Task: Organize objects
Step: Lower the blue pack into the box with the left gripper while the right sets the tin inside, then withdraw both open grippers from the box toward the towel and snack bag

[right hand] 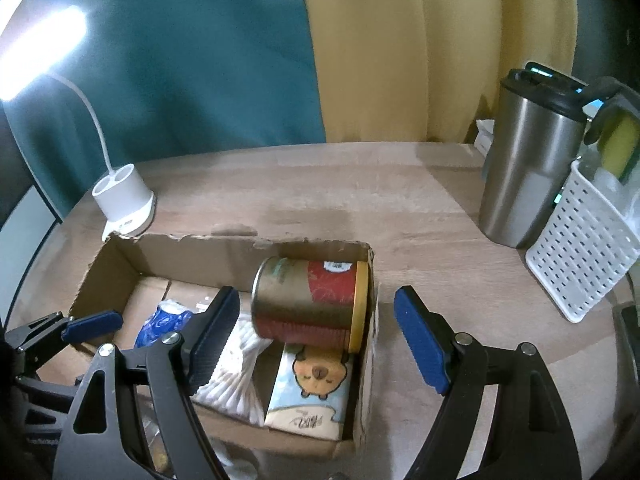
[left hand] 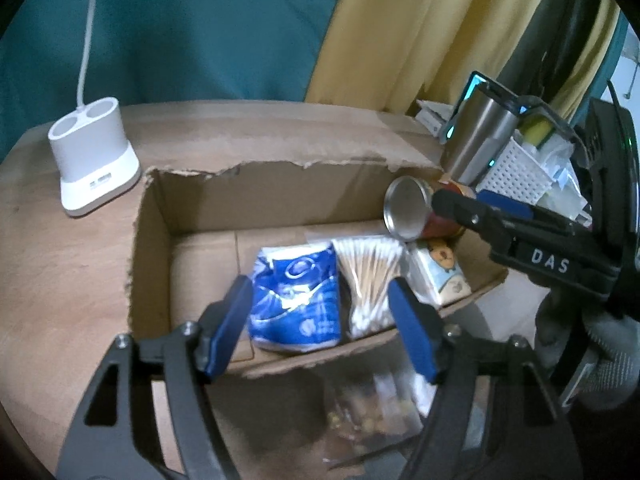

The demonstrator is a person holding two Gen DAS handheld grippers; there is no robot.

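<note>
Spread blue-padded left gripper [left hand: 322,328] hovers over the cardboard box [left hand: 192,200] holding tissue pack [left hand: 296,300] and cotton swabs [left hand: 370,276] — right gripper [right hand: 316,336], also spread, flanks the can [right hand: 308,300]; tumbler [right hand: 528,176] at two o'clock.

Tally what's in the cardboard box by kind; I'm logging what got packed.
Tissue packs: 2, blue tissue pack, bear-print tissue pack
Cotton swab bags: 1, cotton swab bag
Tins: 1, tin on its side
Total: 4
</note>
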